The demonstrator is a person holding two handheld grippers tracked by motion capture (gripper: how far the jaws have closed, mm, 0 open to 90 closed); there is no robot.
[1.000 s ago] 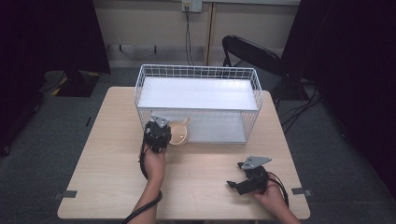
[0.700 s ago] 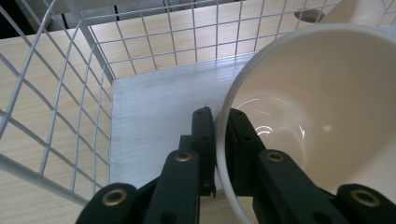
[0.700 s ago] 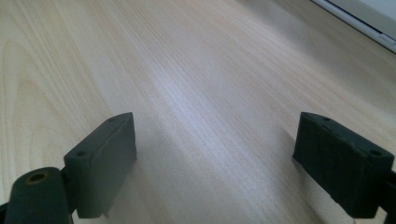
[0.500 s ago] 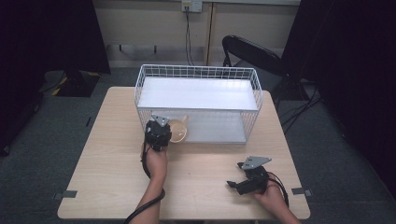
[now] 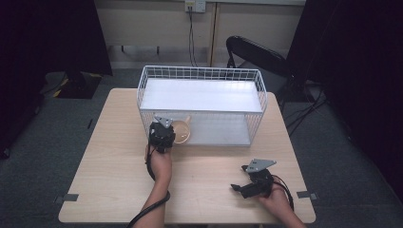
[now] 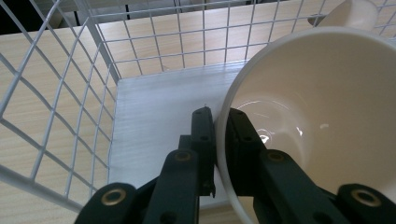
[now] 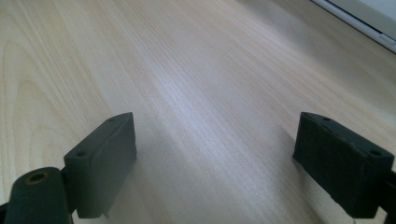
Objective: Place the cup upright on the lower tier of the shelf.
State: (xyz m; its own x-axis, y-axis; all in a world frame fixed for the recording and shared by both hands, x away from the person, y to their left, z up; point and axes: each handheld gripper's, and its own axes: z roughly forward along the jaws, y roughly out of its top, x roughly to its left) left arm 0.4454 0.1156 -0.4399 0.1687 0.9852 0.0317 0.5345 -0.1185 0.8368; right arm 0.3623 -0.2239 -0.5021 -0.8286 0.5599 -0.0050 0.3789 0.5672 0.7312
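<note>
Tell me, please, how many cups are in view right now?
1. A single cream cup is held by its rim in the left gripper, at the near left corner of the white wire basket. None looks hidden.

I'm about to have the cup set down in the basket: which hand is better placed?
Left. The left tongs are clamped on the rim of the white cup, over the wire basket and its floor. The right tongs stand open over bare table, away from the basket.
</note>
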